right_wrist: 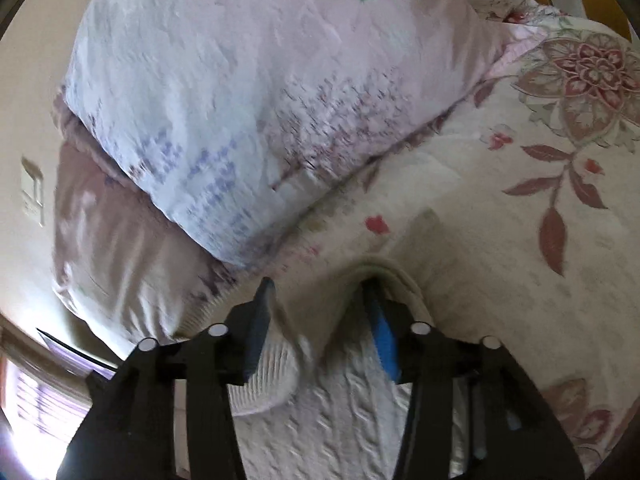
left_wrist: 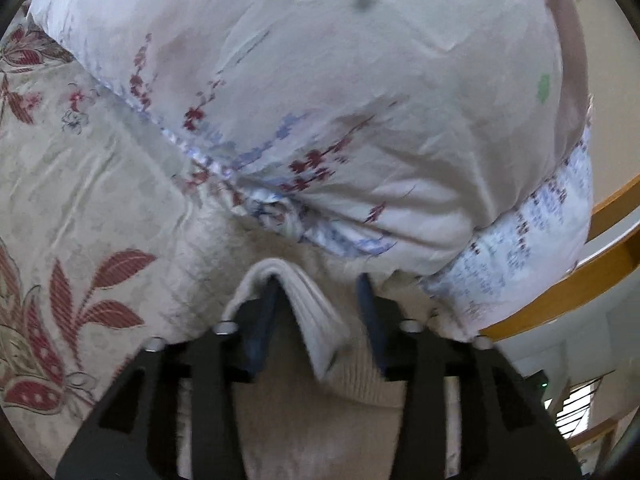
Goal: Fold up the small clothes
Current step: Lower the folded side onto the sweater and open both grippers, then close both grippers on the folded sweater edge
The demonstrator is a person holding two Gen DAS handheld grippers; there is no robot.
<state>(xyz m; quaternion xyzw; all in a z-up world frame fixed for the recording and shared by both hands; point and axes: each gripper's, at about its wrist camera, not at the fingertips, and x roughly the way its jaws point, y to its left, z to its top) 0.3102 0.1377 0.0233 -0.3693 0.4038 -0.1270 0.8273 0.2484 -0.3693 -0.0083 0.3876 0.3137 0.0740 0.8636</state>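
A cream knitted garment lies on the floral bedspread under my left gripper. The jaws stand apart. A ribbed edge of the knit drapes over the left blue-padded finger, and no pad presses on it. In the right wrist view the same cream knit lies below my right gripper, whose jaws are also apart. A fold of the knit hoods the right finger's tip, and a ribbed hem lies by the left finger.
A large pale pillow with small red and blue flowers lies just ahead of both grippers. A taupe pillow lies under it. A wooden bed frame borders the bed. The bedspread stretches to the right.
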